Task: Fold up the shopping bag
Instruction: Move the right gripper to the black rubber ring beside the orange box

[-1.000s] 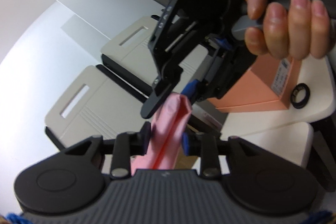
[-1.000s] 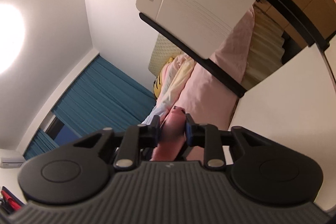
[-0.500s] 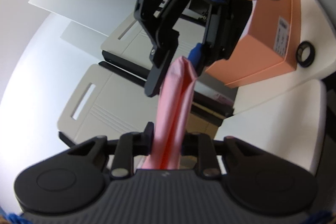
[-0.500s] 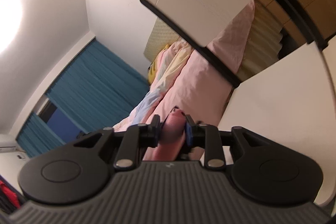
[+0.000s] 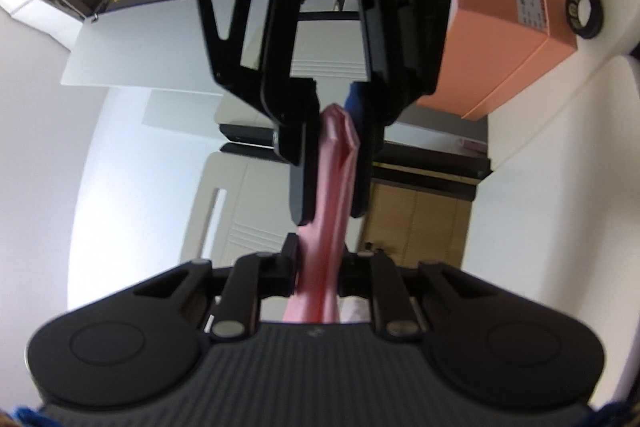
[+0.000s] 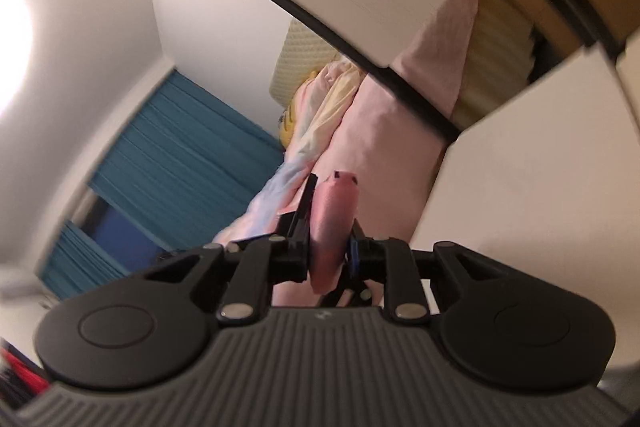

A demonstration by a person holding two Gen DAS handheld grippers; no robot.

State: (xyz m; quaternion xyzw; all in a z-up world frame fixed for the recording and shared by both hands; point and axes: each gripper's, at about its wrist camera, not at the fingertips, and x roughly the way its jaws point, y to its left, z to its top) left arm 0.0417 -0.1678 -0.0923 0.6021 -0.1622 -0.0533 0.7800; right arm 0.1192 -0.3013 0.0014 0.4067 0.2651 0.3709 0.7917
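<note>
My left tongs (image 5: 318, 263) and right tongs (image 5: 332, 171), closing, pinch the pink bag (image 5: 332, 195) above the white table (image 5: 532, 195); blue curtains (image 6: 176, 163) behind.

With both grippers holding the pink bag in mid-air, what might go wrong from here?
1. The left gripper is opening on the pink bag; the roll could slip out.
2. The right gripper, closing, pinches only the bunched end, so the folds may loosen.
3. The grippers sit very close together and might collide.
</note>
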